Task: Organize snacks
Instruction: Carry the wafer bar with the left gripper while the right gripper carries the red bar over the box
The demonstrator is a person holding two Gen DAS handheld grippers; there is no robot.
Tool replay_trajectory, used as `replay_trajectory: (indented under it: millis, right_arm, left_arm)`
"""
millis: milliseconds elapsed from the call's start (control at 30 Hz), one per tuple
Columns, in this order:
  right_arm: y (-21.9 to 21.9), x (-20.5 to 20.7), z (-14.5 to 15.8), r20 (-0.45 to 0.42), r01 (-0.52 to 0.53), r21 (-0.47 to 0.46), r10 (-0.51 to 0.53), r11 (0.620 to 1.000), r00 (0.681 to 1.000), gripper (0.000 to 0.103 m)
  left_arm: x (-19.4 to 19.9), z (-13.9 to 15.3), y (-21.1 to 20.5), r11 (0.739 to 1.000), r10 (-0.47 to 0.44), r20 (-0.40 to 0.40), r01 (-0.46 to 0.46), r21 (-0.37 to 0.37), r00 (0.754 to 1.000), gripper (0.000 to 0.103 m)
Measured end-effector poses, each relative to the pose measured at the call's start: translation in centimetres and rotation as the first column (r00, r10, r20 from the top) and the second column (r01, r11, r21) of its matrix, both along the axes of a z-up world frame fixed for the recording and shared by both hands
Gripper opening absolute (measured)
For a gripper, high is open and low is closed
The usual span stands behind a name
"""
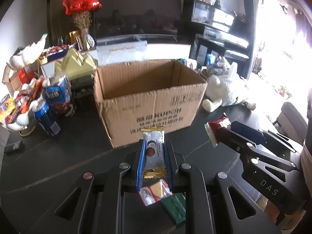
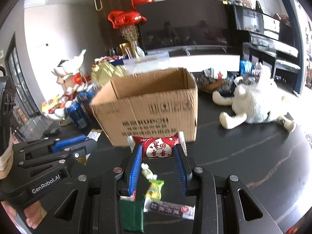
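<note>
My left gripper (image 1: 154, 152) is shut on a white candy bar with gold ends (image 1: 154, 152), held above the dark table in front of the open cardboard box (image 1: 150, 105). My right gripper (image 2: 158, 151) is shut on a red snack packet with a white heart (image 2: 159, 148), also just in front of the box (image 2: 148, 113). In the left wrist view the right gripper (image 1: 218, 130) shows at right with the red packet (image 1: 216, 125). In the right wrist view the left gripper (image 2: 87, 138) shows at left. The box looks empty inside as far as I can see.
Loose snacks lie on the table below: a clear packet with a cheese wedge (image 1: 154, 192), a green packet (image 1: 175, 206), a yellow-green packet (image 2: 155, 189), a dark bar (image 2: 169, 208). Blue cans (image 1: 47, 120) and a snack stand are left of the box; a white plush toy (image 2: 257, 101) lies right.
</note>
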State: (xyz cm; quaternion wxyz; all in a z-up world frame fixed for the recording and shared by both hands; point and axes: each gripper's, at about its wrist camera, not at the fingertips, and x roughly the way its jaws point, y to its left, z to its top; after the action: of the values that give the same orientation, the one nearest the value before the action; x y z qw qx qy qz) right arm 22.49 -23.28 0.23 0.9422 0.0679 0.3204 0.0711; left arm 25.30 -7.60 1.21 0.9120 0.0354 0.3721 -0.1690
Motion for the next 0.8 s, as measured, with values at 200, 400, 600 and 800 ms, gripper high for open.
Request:
replay_trajectory:
  millis: [200, 400, 600, 800]
  right_arm:
    - [0.4, 0.6, 2.4, 0.05, -0.013, 0.003, 0.013, 1.0, 0.999, 0.035]
    - [0.7, 1.9, 3.8, 0.069, -0.024, 0.008, 0.023, 1.0, 0.997, 0.035]
    - [1.3, 4.1, 5.4, 0.089, -0.032, -0.015, 0.033, 0.999, 0.995, 0.025]
    - [1.6, 7.2, 5.8, 0.06, -0.04, -0.016, 0.041, 0.999, 0.997, 0.024]
  left_arm:
    - [0.5, 2.2, 0.4, 1.0, 0.0, 0.042, 0.0, 0.0, 0.999, 0.02]
    - [1.6, 3.9, 0.7, 1.0, 0.005, 0.068, -0.006, 0.006, 0.998, 0.02]
    - [3.6, 5.0, 0.8, 1.0, 0.007, 0.063, -0.007, 0.0, 0.998, 0.02]
    - [6.2, 5.7, 0.5, 1.0, 0.004, 0.062, -0.005, 0.015, 0.998, 0.02]
